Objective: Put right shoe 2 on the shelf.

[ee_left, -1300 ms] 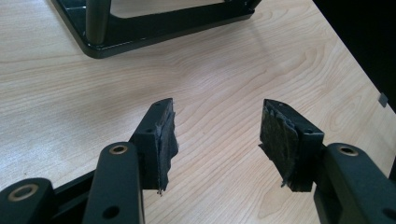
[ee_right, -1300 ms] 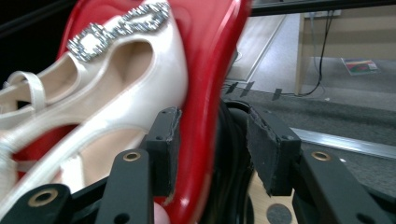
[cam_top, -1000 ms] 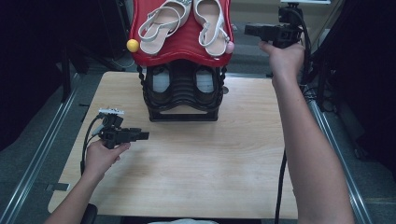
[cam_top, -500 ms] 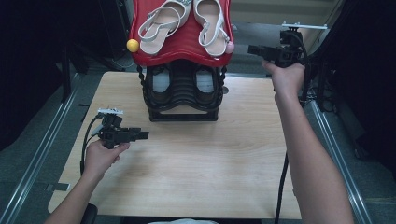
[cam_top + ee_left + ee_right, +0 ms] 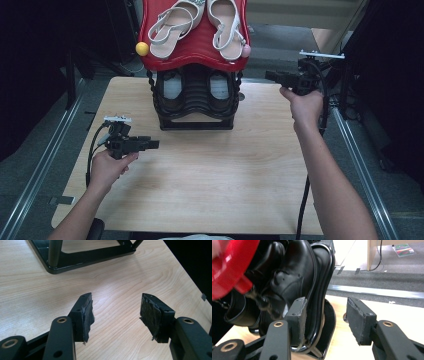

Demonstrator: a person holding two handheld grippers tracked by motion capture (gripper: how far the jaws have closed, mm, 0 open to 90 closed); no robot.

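Black pads of the left tool [image 5: 152, 144] stand spread with nothing between them, low over the bare wooden counter [image 5: 210, 185], well apart from the shoe rack [image 5: 196, 120] ahead of it. At centre, the rack stands on the counter's far half. Its red upper shelf [image 5: 195, 50] carries a pair of pale strap sandals [image 5: 200, 22]; the black lower tier holds a pair of black leather shoes [image 5: 294, 282]. At right, the right tool [image 5: 272, 76] hangs level beside the rack's lower tier, pointing at it. Its jaws have just been opening and now stand wide, gripping nothing; in the right gripper view the nearer black shoe lies just beyond the pads.
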